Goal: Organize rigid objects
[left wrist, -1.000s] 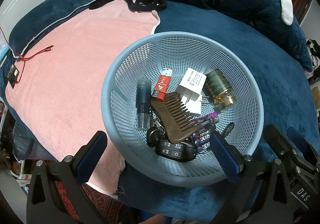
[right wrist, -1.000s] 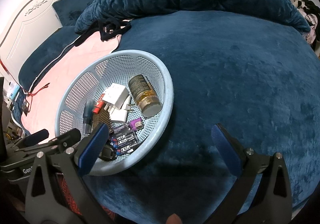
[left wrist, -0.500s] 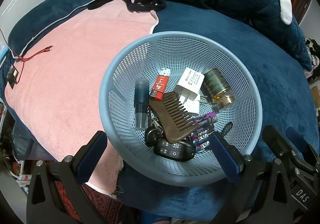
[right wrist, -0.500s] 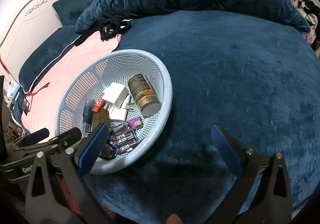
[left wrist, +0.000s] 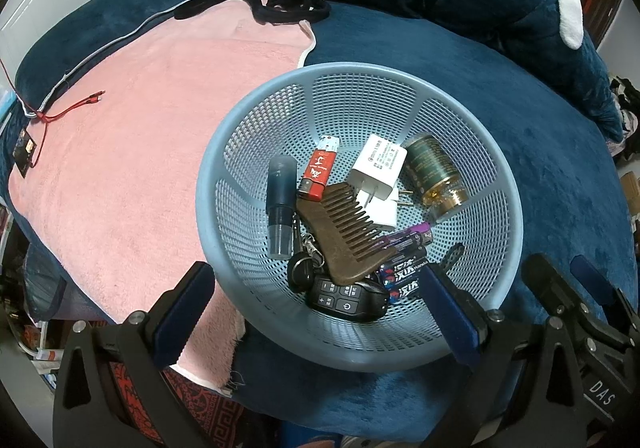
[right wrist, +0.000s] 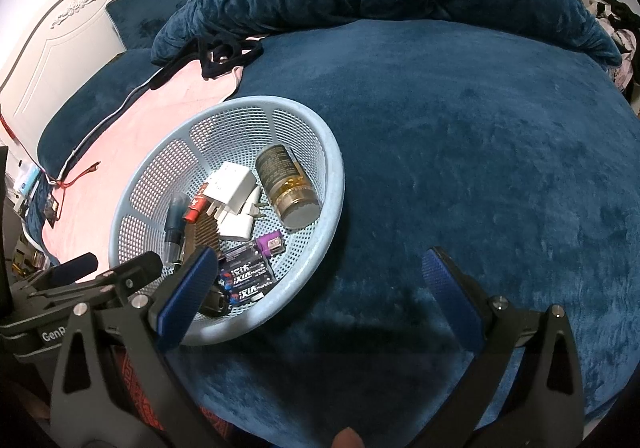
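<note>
Pale blue mesh basket point(left wrist: 508, 216) sits on the bed, holding a wooden comb point(left wrist: 344, 232), white chargers point(left wrist: 378, 168), red lighter point(left wrist: 320, 174), batteries point(left wrist: 404, 268), green-gold jar point(left wrist: 434, 180) on its side.

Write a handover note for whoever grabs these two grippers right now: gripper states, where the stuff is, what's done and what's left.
Left hand-held gripper: open, empty, at the near rim of the light blue mesh plastic basket.
Right hand-held gripper: open, empty, over the dark blue plush bed cover beside the basket.
In the basket: brown wooden comb, red lighter, white charger plug, green-and-gold tin, black car key fob, battery packs.
Done: no sorting visible.
Left: everything, probably starting with the comb on top.
</note>
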Demonstrator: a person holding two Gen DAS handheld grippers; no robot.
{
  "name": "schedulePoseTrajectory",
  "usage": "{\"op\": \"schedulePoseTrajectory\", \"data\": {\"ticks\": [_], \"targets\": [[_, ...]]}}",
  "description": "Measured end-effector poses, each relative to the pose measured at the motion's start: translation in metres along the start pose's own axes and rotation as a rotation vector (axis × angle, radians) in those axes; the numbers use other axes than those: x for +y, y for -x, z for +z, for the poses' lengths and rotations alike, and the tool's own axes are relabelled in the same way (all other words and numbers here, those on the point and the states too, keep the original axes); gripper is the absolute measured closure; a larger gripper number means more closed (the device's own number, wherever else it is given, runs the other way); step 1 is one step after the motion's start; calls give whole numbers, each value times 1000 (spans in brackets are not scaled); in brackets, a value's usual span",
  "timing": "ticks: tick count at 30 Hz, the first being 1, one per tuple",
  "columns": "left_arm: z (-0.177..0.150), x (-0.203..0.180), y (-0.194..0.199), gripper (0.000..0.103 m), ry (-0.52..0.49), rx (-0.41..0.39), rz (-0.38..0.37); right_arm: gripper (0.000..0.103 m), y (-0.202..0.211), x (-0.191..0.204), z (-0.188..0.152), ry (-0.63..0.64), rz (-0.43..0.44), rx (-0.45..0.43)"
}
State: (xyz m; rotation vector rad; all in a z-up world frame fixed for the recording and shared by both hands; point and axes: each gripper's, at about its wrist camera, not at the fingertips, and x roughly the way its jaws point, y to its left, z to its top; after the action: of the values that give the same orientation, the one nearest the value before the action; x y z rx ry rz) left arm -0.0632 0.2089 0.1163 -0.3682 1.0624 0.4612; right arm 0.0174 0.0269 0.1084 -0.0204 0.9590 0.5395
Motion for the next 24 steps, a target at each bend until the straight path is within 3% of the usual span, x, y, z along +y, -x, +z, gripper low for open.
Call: {"op": "schedulePoseTrajectory", "data": {"ticks": [24], "targets": [[-2, -5, -1, 1, -10, 5, -15, 0, 2, -9, -5, -3, 2, 6]]}}
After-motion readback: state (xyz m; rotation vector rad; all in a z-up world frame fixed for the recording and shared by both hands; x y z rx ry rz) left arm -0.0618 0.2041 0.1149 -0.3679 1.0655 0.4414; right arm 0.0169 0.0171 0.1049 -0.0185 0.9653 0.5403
